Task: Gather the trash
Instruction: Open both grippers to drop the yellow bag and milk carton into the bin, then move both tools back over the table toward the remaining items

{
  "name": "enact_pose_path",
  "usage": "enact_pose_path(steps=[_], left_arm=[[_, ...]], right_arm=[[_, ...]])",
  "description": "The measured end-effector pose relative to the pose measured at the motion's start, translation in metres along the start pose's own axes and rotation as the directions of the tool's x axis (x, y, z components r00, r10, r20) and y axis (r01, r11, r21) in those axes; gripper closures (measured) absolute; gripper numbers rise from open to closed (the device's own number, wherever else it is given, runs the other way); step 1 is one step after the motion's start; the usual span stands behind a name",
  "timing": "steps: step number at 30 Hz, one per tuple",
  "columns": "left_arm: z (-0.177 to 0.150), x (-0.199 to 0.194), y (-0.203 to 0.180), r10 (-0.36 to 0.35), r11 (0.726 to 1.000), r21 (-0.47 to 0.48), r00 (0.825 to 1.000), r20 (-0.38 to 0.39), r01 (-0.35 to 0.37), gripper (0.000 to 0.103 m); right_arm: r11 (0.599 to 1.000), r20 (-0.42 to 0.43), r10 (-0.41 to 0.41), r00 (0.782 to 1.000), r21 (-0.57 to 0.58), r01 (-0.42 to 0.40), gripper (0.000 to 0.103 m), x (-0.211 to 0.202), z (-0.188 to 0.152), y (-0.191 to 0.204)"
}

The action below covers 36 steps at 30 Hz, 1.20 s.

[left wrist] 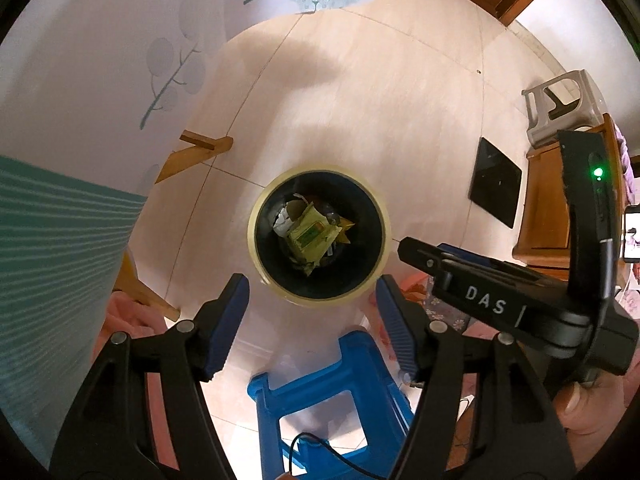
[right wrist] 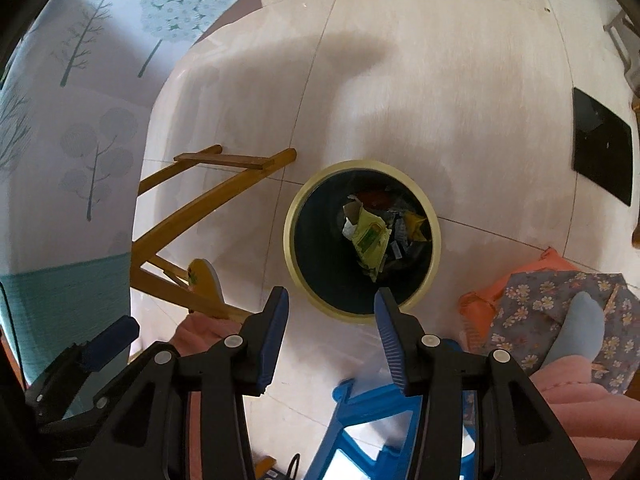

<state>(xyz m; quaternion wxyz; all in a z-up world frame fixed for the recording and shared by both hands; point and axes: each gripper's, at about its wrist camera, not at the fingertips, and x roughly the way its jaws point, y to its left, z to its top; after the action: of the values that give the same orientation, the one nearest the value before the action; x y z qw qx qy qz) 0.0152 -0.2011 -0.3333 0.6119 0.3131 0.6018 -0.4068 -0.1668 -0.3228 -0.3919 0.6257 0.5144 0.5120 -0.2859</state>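
A round trash bin [left wrist: 256, 236] with a cream rim and a black inside stands on the pale tiled floor, seen from above. In it lies a yellow-green wrapper [left wrist: 310, 238] among other scraps. My left gripper [left wrist: 312, 286] hangs open and empty above the bin's near rim. The right gripper's body [left wrist: 500, 300] crosses the right side of the left wrist view. In the right wrist view the bin [right wrist: 290, 240] and the wrapper [right wrist: 370, 240] show just ahead. My right gripper [right wrist: 332, 300] is open and empty over the bin's near rim.
A blue plastic stool [left wrist: 312, 400] stands below the grippers, also in the right wrist view [right wrist: 372, 412]. A table with a tree-print cloth [right wrist: 80, 120] and wooden legs [right wrist: 208, 200] is at the left. A black floor tile [right wrist: 600, 152], a grey stool [left wrist: 564, 108] and a wooden cabinet [left wrist: 548, 208] are at the right.
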Motion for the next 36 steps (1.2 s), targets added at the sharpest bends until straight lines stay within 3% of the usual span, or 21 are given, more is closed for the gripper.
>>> enact_pose_path(steps=[6,15,22,28,36], left_arm=[[-0.01,-0.027,0.0,-0.02,1.0,-0.007,1.0,0.022,0.02,0.04],[-0.04,-0.073,-0.009,-0.053,0.999,0.004,0.998,0.041,0.053,0.04],[-0.066,-0.137,-0.009,-0.089,0.995,0.046,0.987,0.133,0.084,0.04],[-0.082,-0.196,0.006,-0.08,0.997,0.039,0.966,0.246,0.073,0.04],[-0.097,-0.272,0.042,-0.003,0.999,-0.048,0.918,0.395,0.024,0.04]], right_arm=[[0.999,0.014,-0.035,0.999,-0.033,0.035,0.058,-0.024,-0.013,0.009],[1.0,0.034,-0.015,0.999,0.001,0.014,0.058,-0.08,-0.04,0.015],[0.998,0.093,0.023,0.995,-0.054,-0.018,0.058,-0.133,-0.064,0.038],[0.993,0.158,0.055,0.986,-0.11,-0.038,0.058,-0.175,-0.077,0.066],[0.969,0.261,0.09,0.961,-0.244,-0.025,0.058,-0.233,-0.085,0.125]])
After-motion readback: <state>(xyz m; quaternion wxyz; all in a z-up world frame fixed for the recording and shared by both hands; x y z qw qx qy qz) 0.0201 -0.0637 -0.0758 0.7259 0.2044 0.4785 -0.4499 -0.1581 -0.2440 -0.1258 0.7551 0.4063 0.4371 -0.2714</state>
